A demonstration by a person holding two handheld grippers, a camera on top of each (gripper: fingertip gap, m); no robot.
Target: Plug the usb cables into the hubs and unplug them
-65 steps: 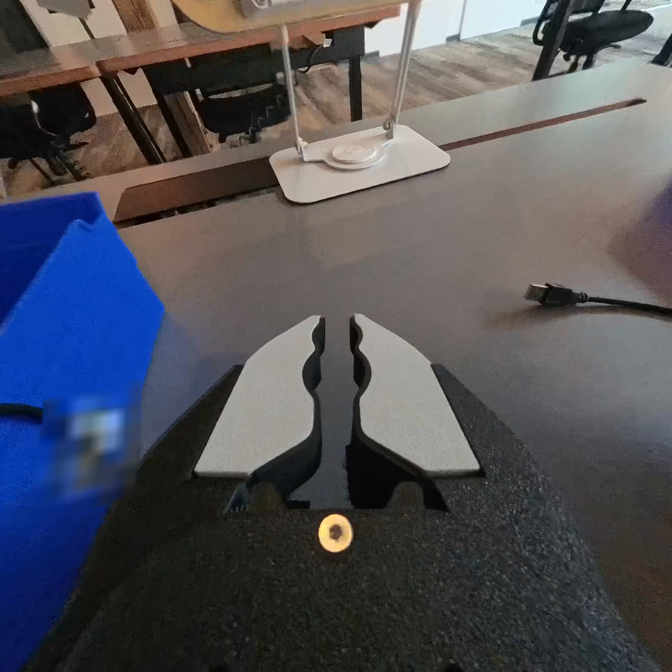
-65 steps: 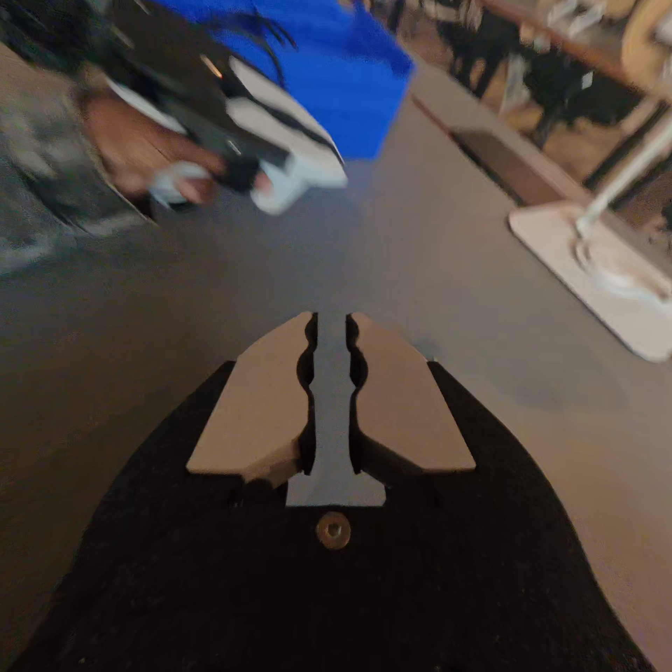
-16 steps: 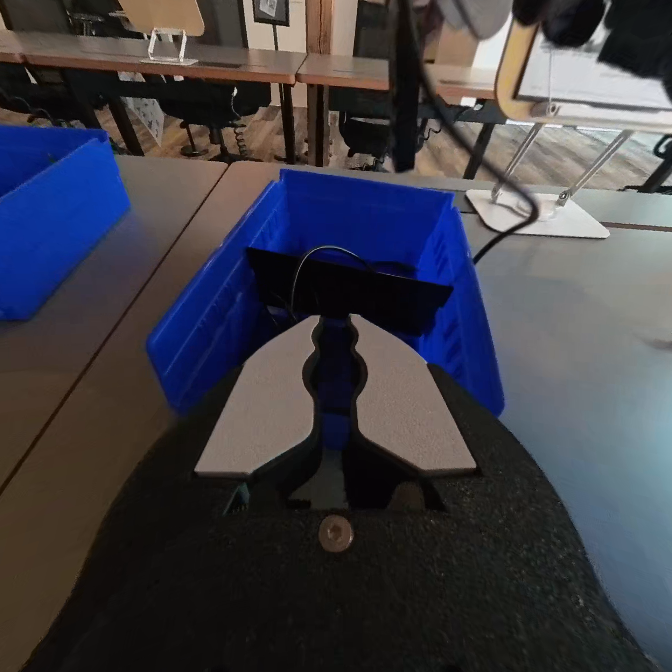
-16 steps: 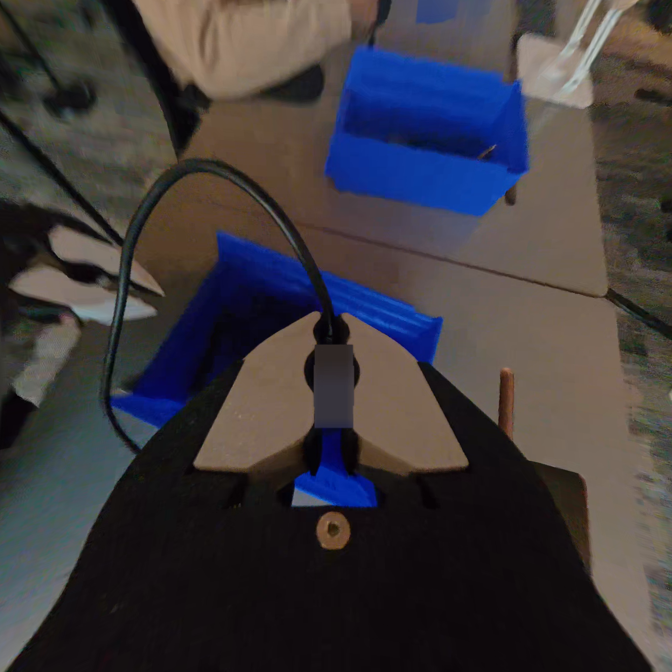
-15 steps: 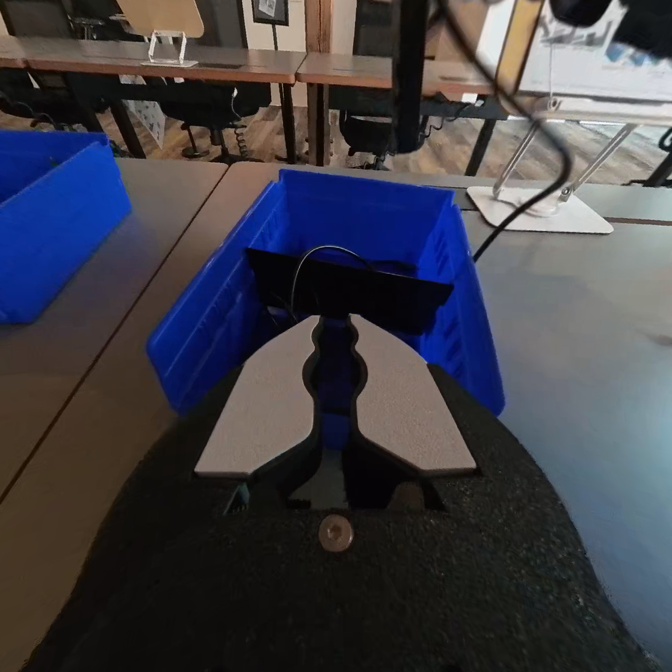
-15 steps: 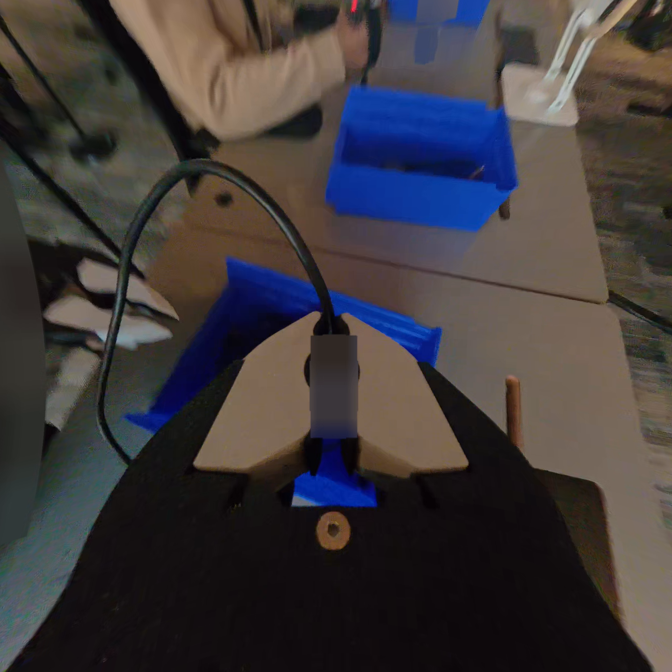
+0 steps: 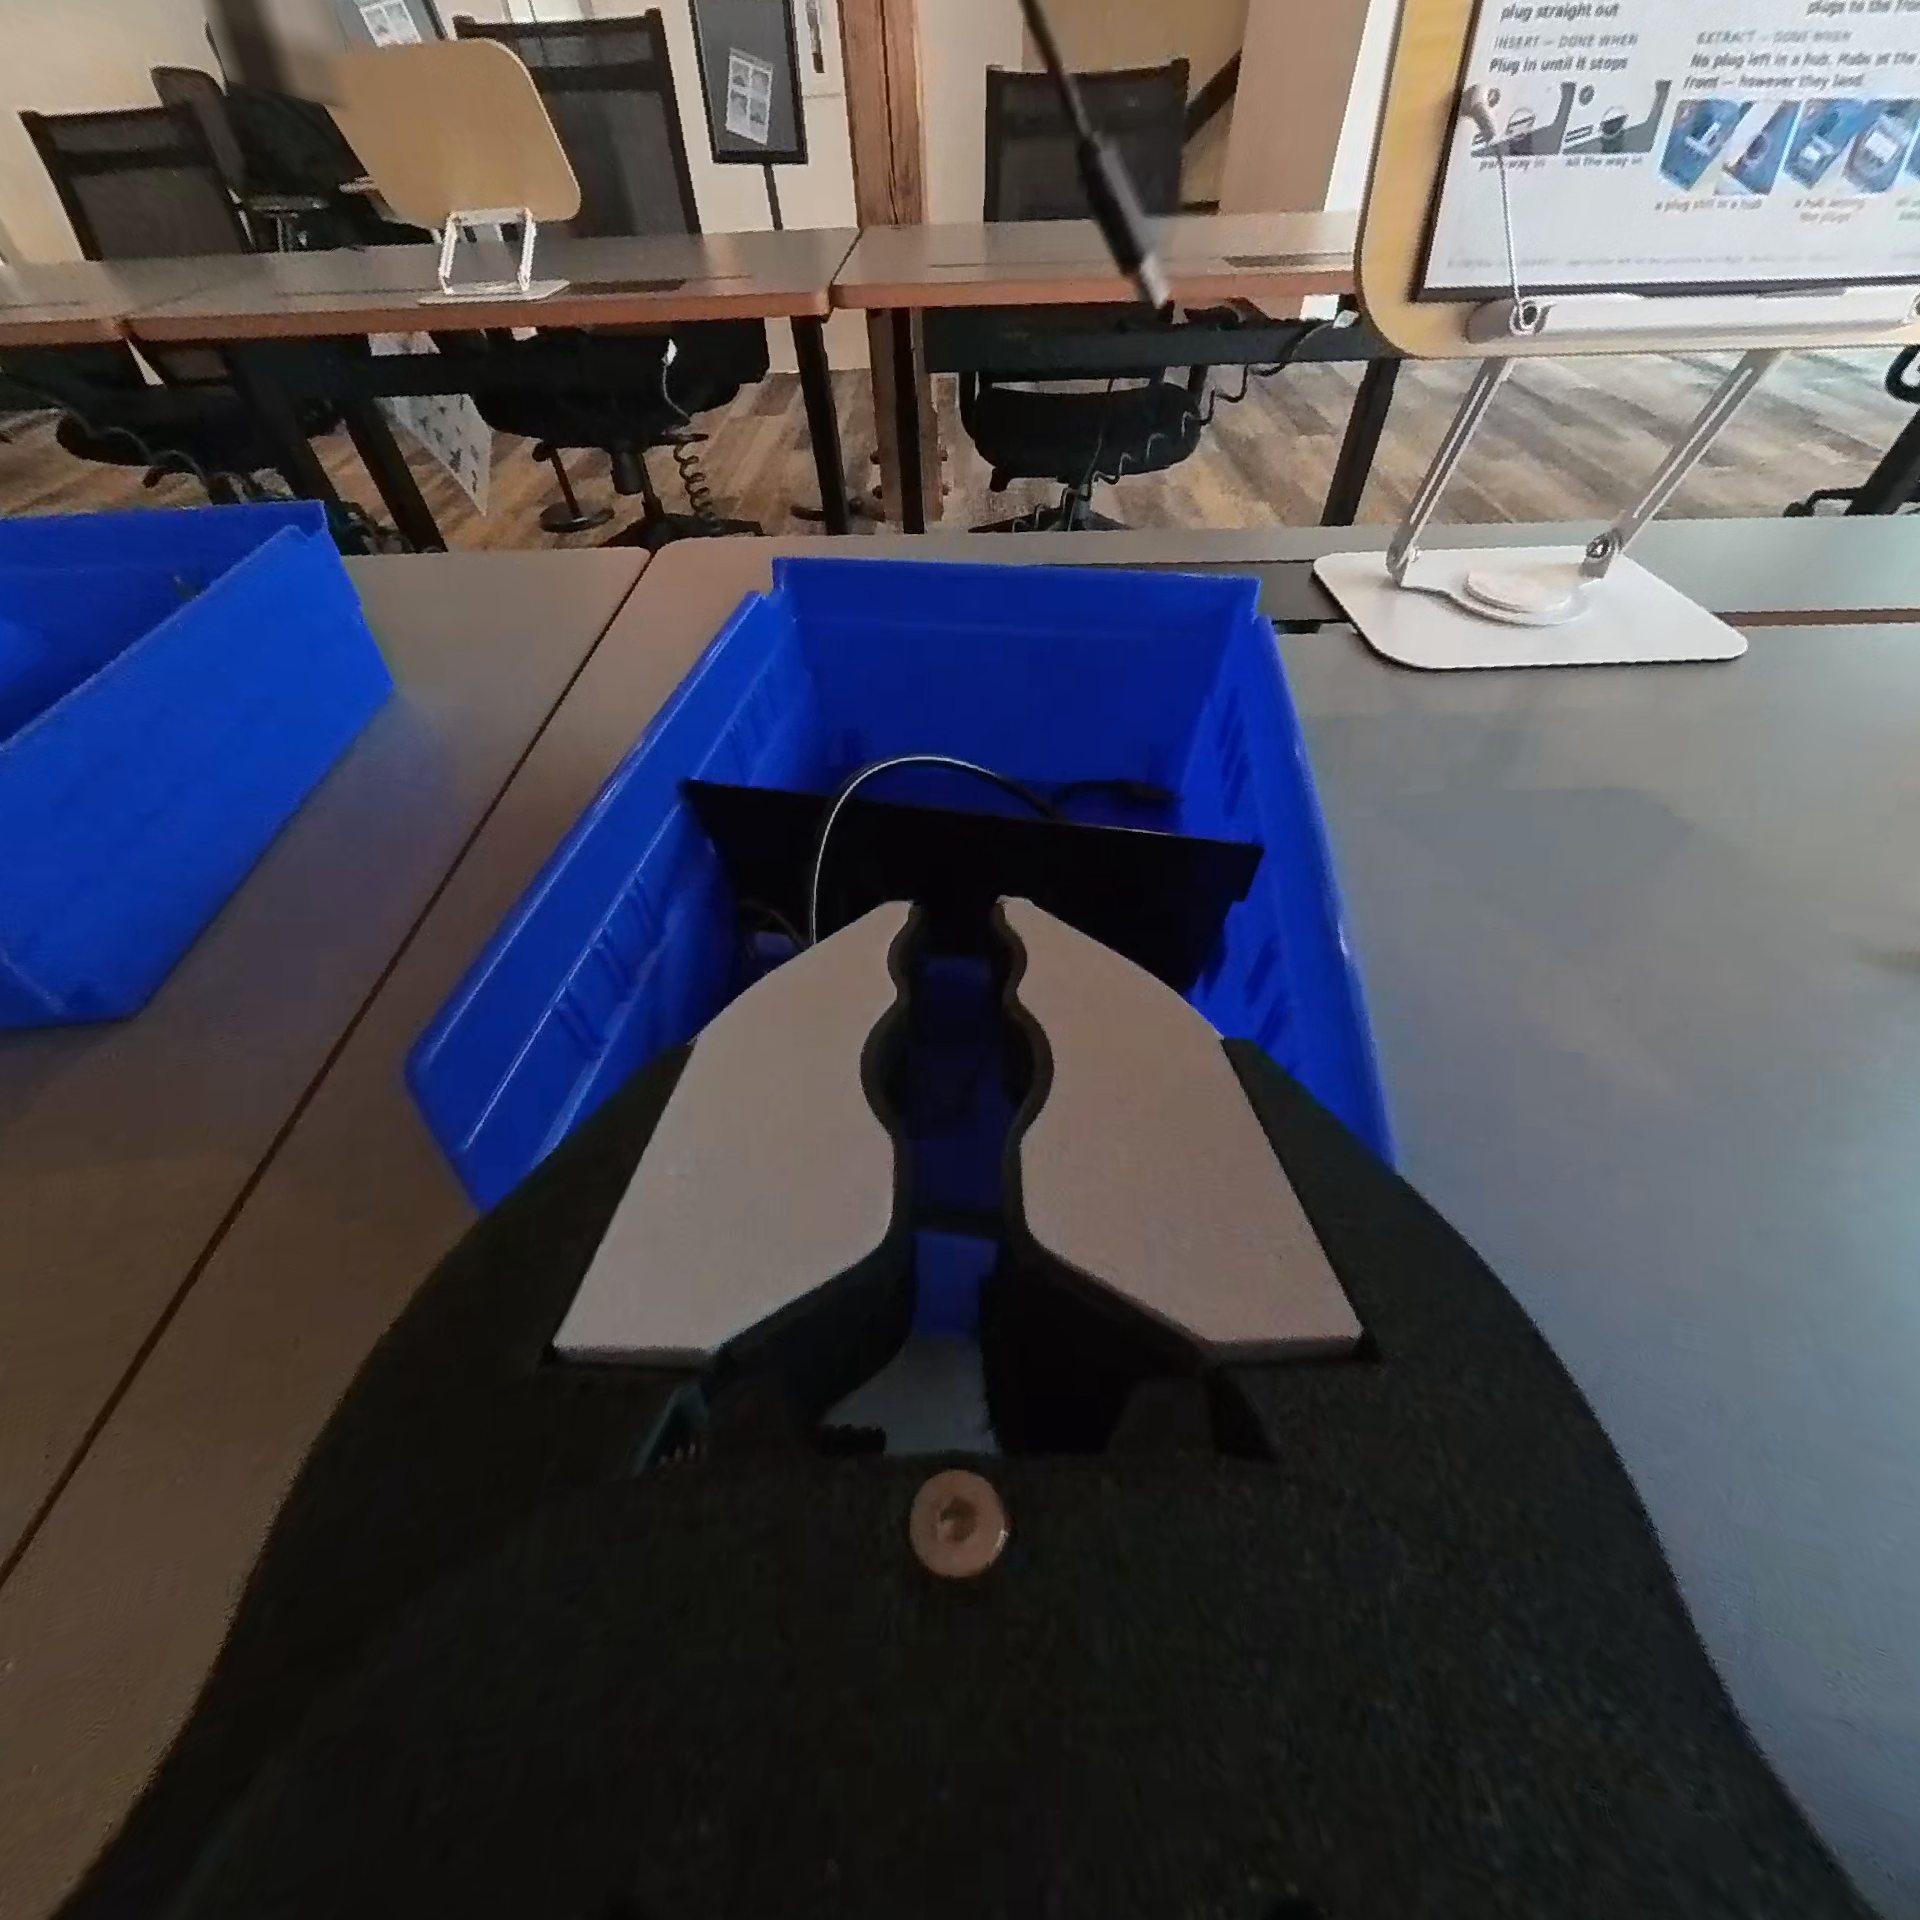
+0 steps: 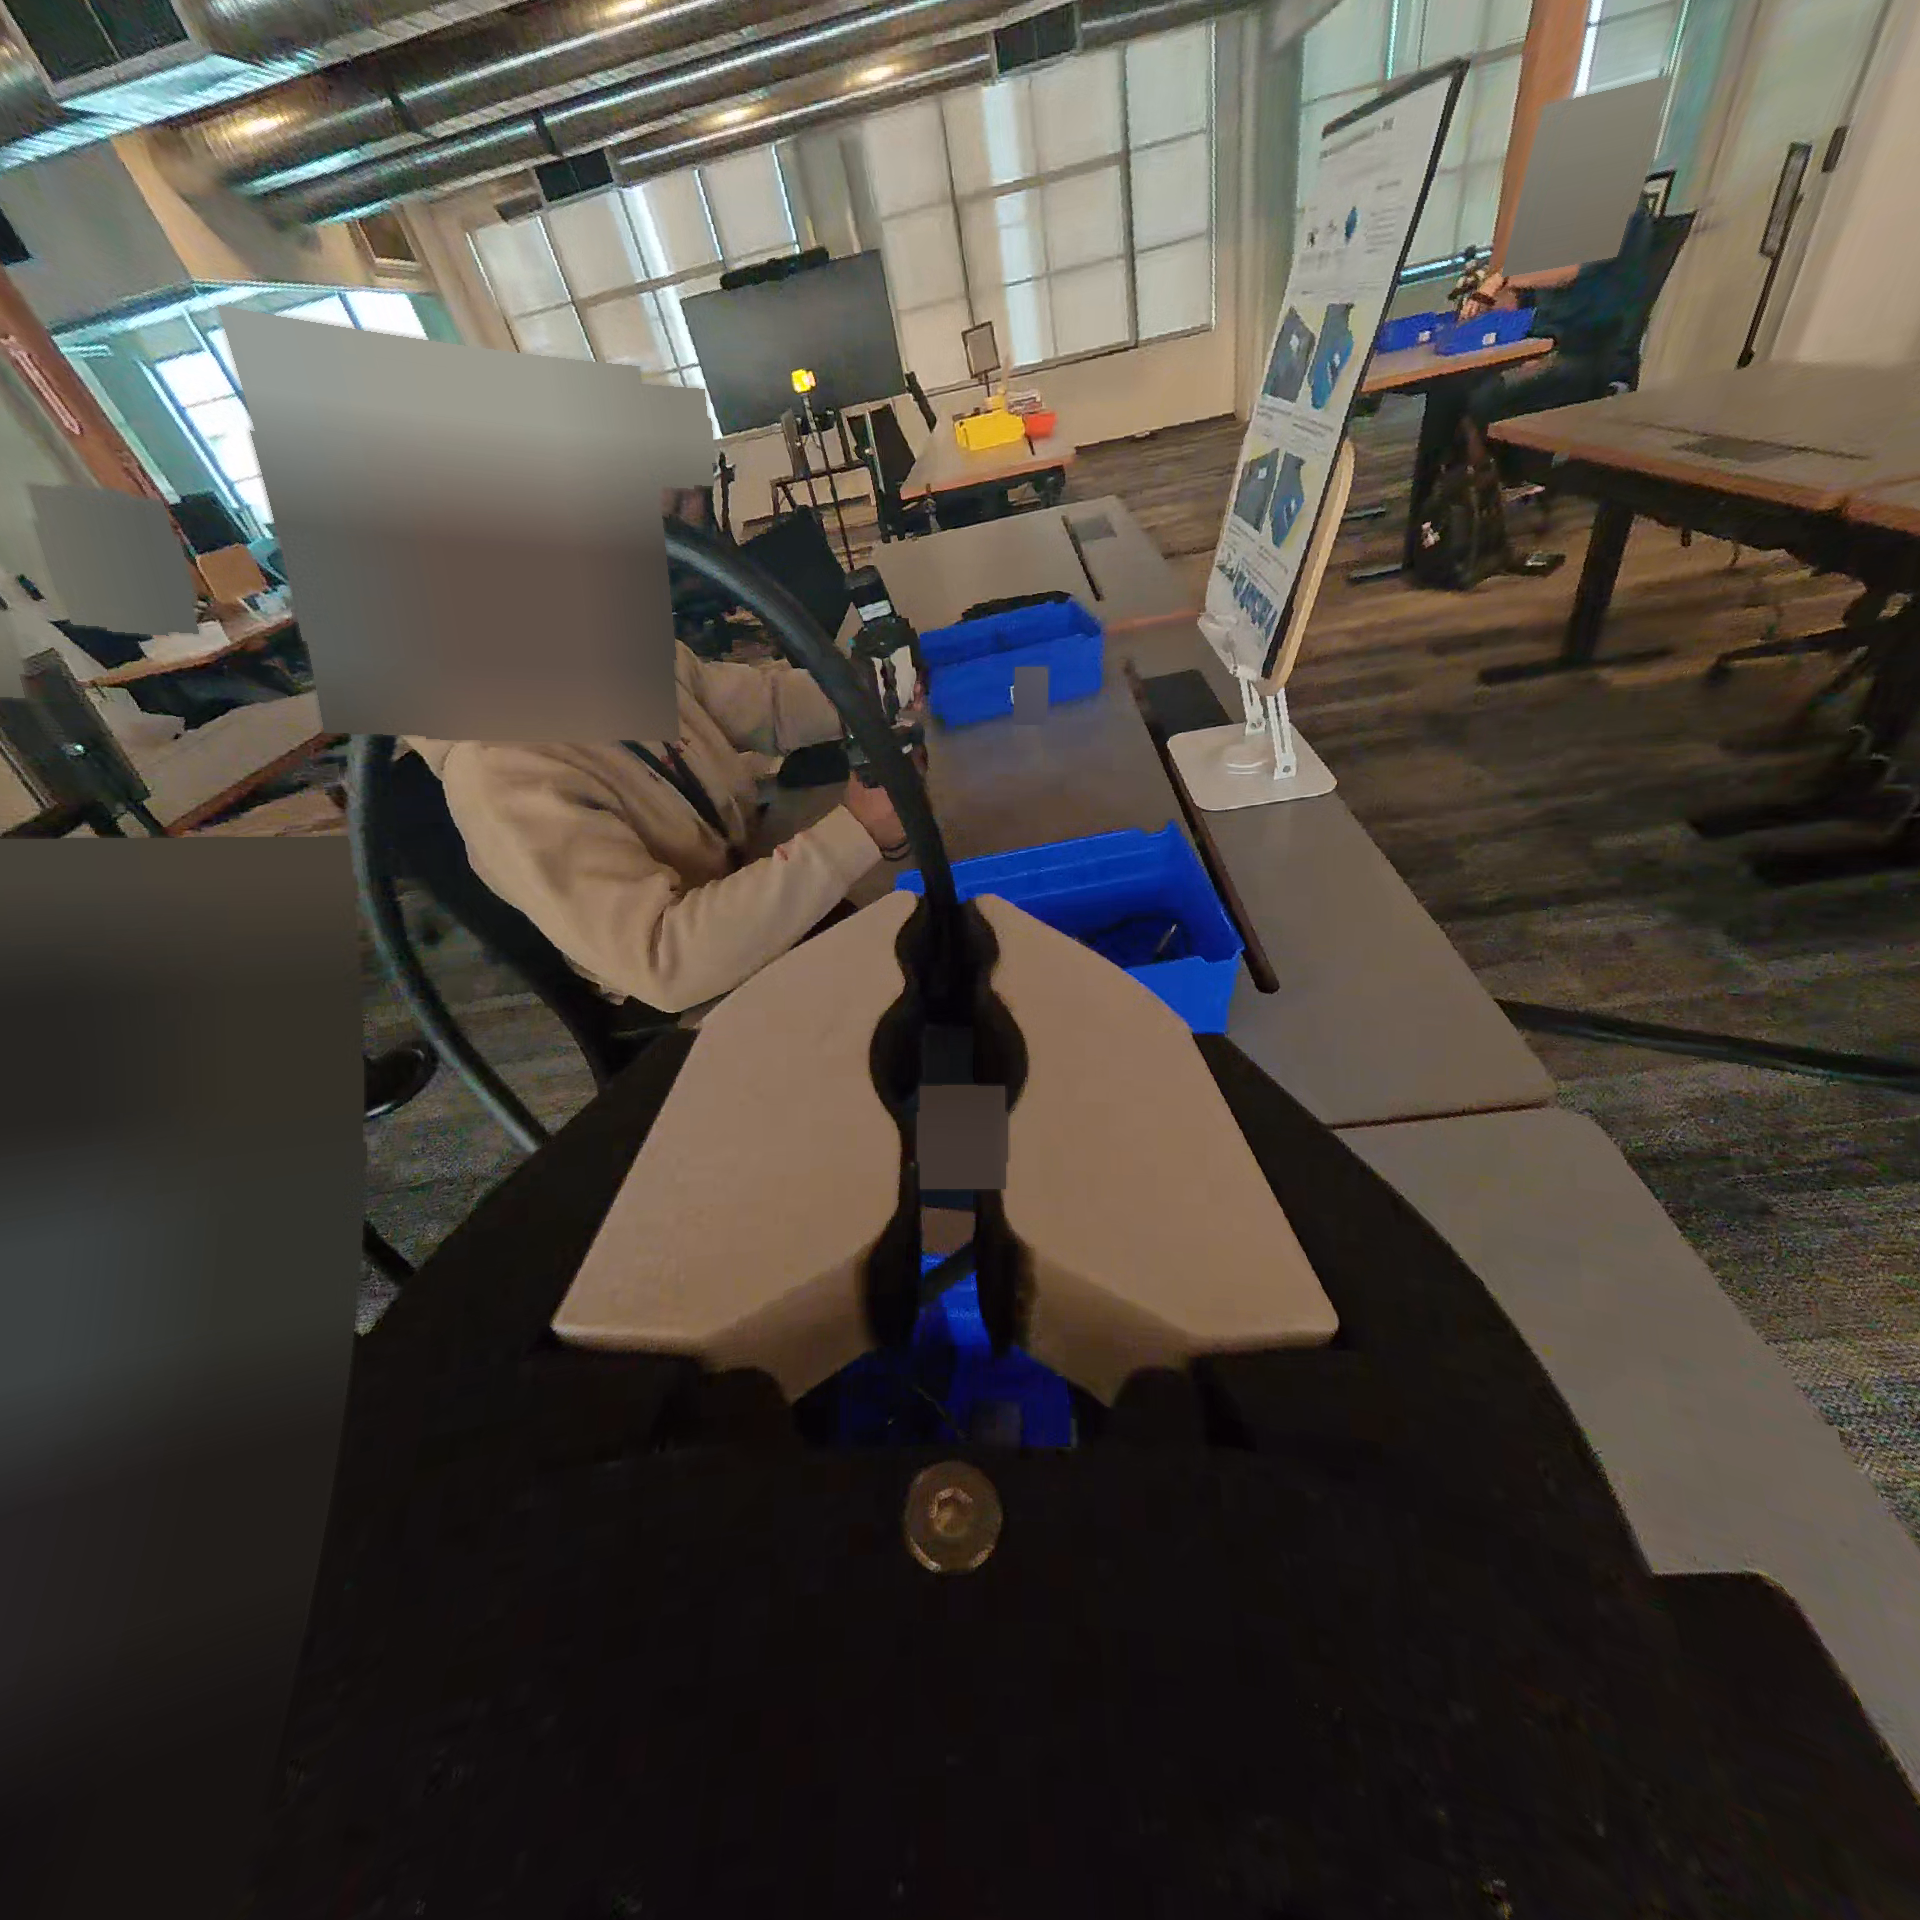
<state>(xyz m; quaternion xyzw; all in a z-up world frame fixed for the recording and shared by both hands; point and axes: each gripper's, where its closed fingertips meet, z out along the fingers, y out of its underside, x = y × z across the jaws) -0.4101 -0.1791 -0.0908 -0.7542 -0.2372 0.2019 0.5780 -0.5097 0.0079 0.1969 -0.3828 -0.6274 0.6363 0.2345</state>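
Your right claw [image 8: 951,920] grips the USB cable [image 8: 904,790] by its plug, hanging high above the blue bin [image 7: 1039,644], while your left claw [image 7: 956,914], nearly shut and empty, hovers nearer over that bin's near end.

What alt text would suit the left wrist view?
The left gripper, fingertips closed together, hovers above a blue bin with a black divider and thin cables. A USB plug dangles above; a document stand stands right.
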